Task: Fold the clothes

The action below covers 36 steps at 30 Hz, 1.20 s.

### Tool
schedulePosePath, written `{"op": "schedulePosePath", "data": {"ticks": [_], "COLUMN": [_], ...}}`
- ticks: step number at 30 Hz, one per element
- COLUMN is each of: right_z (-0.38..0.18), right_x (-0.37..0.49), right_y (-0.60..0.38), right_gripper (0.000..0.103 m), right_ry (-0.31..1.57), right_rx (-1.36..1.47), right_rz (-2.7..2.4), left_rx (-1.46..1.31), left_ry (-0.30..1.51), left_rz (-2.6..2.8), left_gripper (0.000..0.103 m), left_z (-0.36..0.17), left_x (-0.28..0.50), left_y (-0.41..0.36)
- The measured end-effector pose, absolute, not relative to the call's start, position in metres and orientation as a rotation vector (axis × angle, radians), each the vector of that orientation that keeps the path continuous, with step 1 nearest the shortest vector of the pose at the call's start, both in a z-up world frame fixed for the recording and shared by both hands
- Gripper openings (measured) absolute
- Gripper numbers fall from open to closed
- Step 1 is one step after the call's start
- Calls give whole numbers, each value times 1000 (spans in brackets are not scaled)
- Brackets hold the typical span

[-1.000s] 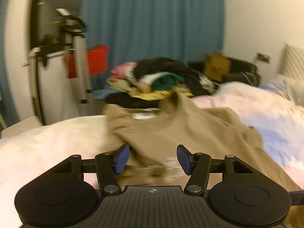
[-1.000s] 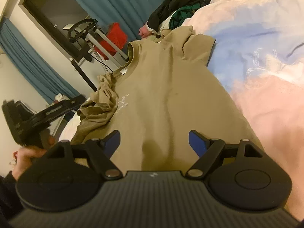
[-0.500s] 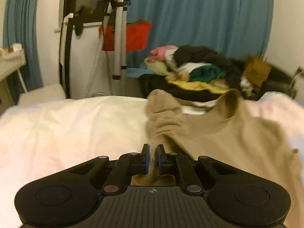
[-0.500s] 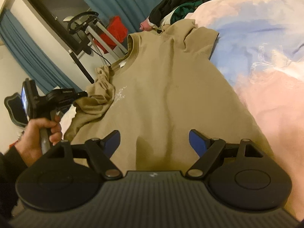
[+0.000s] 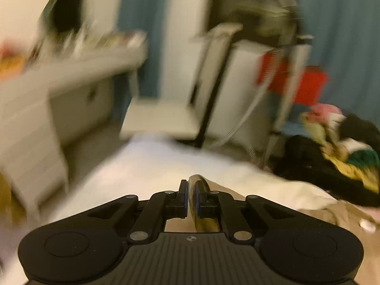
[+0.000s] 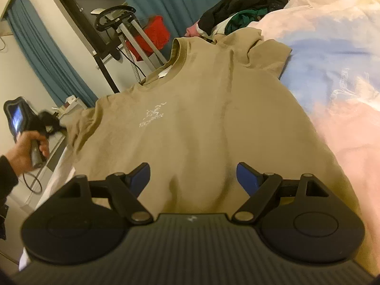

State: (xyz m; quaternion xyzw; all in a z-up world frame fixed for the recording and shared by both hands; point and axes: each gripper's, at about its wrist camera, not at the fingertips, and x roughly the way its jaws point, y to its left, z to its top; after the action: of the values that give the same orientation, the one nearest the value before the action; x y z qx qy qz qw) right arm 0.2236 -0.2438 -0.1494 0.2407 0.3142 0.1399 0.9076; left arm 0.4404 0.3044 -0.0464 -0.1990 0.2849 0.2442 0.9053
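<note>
The left gripper is pinched on the sleeve edge of the tan T-shirt, out past the shirt's left side. The shirt lies flat on the bed, its long axis running from hem to collar. The right gripper hovers with jaws spread over the hem, so it is the nearer one to the shirt's body.

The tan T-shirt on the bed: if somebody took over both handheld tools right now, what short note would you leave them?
Left gripper: jaws shut on a fold of the tan T-shirt, at its sleeve, held out to the side off the bed edge.
Right gripper: jaws open, hovering over the shirt's lower part, gripping nothing.
The shirt lies front up, printed side showing, spread on the pastel duvet; the other sleeve is flat by the collar.
Done: shirt laid out, sleeve stretched out. No fold made yet.
Left: fold sleeves and sides in, then the body; probably then the clothes pile beyond the bed.
</note>
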Motion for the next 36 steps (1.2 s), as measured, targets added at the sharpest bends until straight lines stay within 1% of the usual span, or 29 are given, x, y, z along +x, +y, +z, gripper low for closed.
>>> {"op": "schedulePosePath", "data": {"ticks": [3,4,5,6,8,9,11,13,16,17,19,20,21,22,23,26,31,33,36], "right_z": [-150,-150,-150,-150,-150,-150,-150,-149,-148,-147,-146,-146,-146,-146,-147,-148,-147,-145,-136], "right_x": [224,225,225,225,225,225,225,224,221,220,218,218,218,218,218,222,221,222,221], "right_y": [-243,-243,-242,-242,-241,-240,-239,-238,-236,-234,-232,-231,-230,-229,-228,-227,-229,-230,-232], "right_gripper": [82,82,82,82,82,82,82,82,82,82,82,82,82,82,82,82,80,80,81], "right_ry": [645,645,644,644,646,649,655,661,667,670,672,671,670,669,669,669,666,669,645], "right_rx": [498,501,504,507,507,504,499,496,491,483,467,460,457,454,452,452,453,443,416], "right_rz": [292,293,294,296,298,299,300,298,298,297,298,299,299,299,298,291,272,262,237], "left_rx": [-522,-535,-548,-560,-639,-681,-756,-764,-735,-736,-759,-758,-746,-726,-697,-708,-718,-659,-491], "left_ry": [615,614,613,612,591,580,561,557,612,626,628,624,620,630,649,641,640,634,674], "left_rz": [496,465,435,404,351,316,230,174,176,187,220,227,233,236,235,253,231,239,299], "left_gripper": [17,23,33,36,49,53,56,56,56,55,54,49,42,23,11,8,7,7,6], "left_z": [-68,-71,-74,-77,-79,-79,-76,-75,-79,-82,-88,-89,-88,-87,-86,-80,-62,-55,-58], "left_x": [421,413,404,396,375,366,348,338,340,341,347,347,347,347,347,334,324,322,326], "left_y": [327,330,332,335,340,340,339,325,299,292,283,279,273,270,269,280,309,313,307]}}
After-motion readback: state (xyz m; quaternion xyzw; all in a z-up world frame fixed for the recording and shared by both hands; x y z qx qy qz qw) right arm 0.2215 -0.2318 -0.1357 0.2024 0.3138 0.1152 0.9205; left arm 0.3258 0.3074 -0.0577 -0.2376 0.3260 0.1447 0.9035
